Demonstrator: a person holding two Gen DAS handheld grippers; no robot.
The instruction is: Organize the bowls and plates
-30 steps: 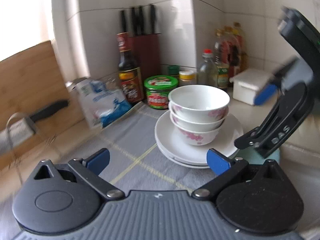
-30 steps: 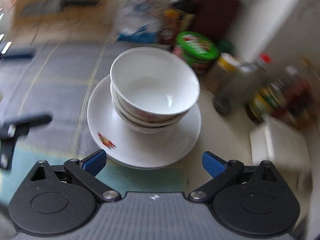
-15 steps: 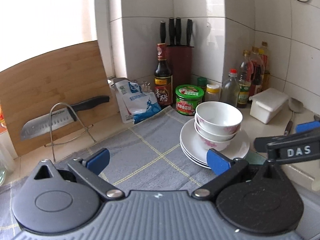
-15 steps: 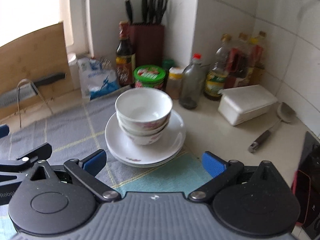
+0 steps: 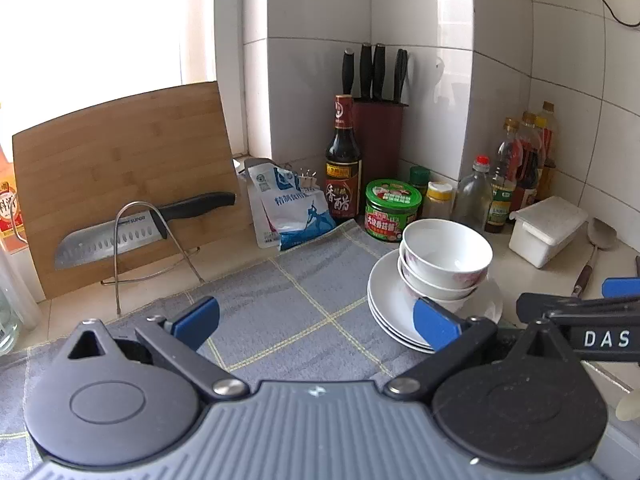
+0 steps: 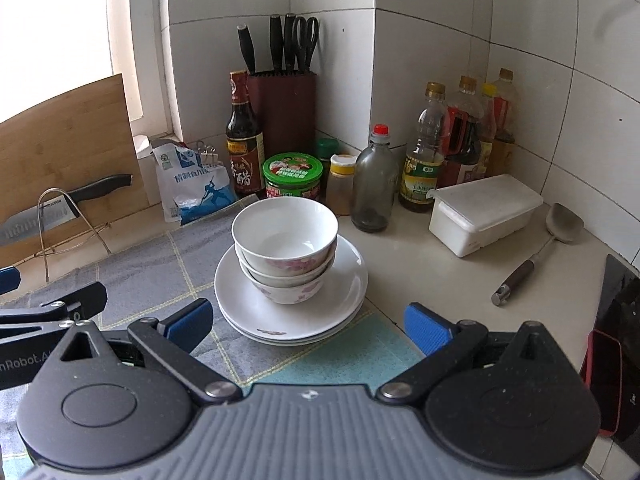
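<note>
Nested white bowls (image 6: 285, 236) with pink flowers sit on a stack of white plates (image 6: 344, 288) at the grey cloth's right edge. They also show in the left wrist view, the bowls (image 5: 446, 256) on the plates (image 5: 386, 300). My left gripper (image 5: 316, 322) is open and empty, above the cloth to the left of the stack. My right gripper (image 6: 308, 326) is open and empty, just in front of the stack. The right gripper's fingers (image 5: 560, 308) show at the left view's right edge.
Behind the stack stand a green-lidded jar (image 6: 293, 178), a soy sauce bottle (image 6: 244, 140), a knife block (image 6: 286, 108) and several oil bottles (image 6: 460, 136). A white lidded box (image 6: 484, 212) and a ladle (image 6: 536, 252) lie to the right. A cleaver on a wire rack (image 5: 132, 232) leans on a cutting board (image 5: 120, 160).
Both grippers have pulled back and levelled from close over the stack, so the dishes look smaller and farther. The stack has not moved. Both stay open.
</note>
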